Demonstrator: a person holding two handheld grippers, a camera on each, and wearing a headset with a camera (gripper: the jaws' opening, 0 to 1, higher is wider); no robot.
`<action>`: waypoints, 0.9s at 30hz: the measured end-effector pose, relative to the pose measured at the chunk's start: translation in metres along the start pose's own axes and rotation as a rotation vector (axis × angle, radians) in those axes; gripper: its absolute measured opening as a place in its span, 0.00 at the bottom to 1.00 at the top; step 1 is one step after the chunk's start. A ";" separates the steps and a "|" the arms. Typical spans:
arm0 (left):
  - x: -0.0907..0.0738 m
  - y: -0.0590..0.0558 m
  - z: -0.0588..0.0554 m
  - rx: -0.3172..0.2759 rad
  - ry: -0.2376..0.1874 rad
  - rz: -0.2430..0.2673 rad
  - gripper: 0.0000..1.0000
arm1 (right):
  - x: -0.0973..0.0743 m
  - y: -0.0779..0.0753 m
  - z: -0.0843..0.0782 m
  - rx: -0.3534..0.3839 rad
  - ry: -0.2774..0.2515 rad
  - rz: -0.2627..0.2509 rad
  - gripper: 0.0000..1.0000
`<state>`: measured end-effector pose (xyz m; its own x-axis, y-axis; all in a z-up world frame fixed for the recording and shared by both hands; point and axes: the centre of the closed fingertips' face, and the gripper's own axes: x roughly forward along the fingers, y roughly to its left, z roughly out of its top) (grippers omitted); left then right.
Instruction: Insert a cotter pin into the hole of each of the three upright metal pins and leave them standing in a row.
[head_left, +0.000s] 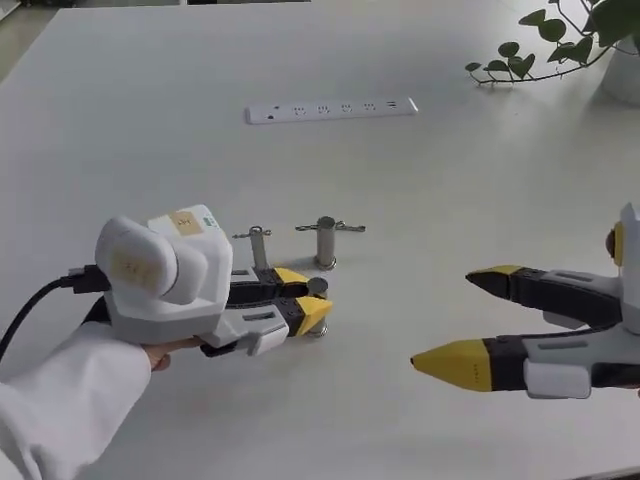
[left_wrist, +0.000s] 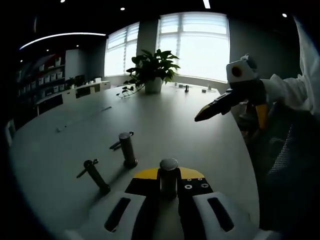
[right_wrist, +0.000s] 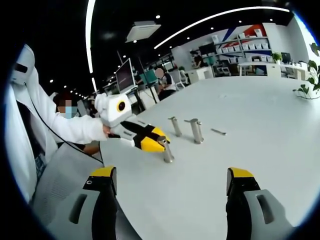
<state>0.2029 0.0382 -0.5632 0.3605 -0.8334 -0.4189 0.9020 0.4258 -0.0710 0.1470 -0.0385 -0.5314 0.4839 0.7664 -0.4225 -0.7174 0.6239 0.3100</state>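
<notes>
Now, the left gripper (head_left: 312, 293), lower left in the head view, has its jaws clamped on the third metal pin (head_left: 318, 286) on the surface (head_left: 450, 170), while the right gripper (head_left: 443, 320) hovers lower right, jaws wide apart. Any twist of that clamp could tip the pin into the left neighbour (head_left: 259, 248) or the middle neighbour (head_left: 325, 245) just behind. Whether its hole is filled yet, the yellow tips hide.

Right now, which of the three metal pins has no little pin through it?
The front pin, between the left gripper's fingers. Its top is bare; the thin pin and thick pin behind it each carry a cotter pin.
</notes>
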 end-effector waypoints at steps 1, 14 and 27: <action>0.000 0.000 -0.001 0.002 0.002 0.003 0.10 | 0.000 0.001 0.000 0.000 -0.002 0.001 0.89; -0.001 -0.005 -0.003 -0.015 -0.018 0.006 0.11 | -0.001 0.008 0.004 -0.016 -0.002 0.022 0.89; -0.015 -0.003 0.004 -0.048 -0.029 0.026 0.34 | -0.004 0.011 0.006 -0.033 0.011 0.027 0.89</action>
<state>0.1952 0.0481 -0.5529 0.3914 -0.8312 -0.3950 0.8797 0.4639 -0.1044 0.1406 -0.0334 -0.5210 0.4586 0.7810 -0.4239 -0.7464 0.5974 0.2932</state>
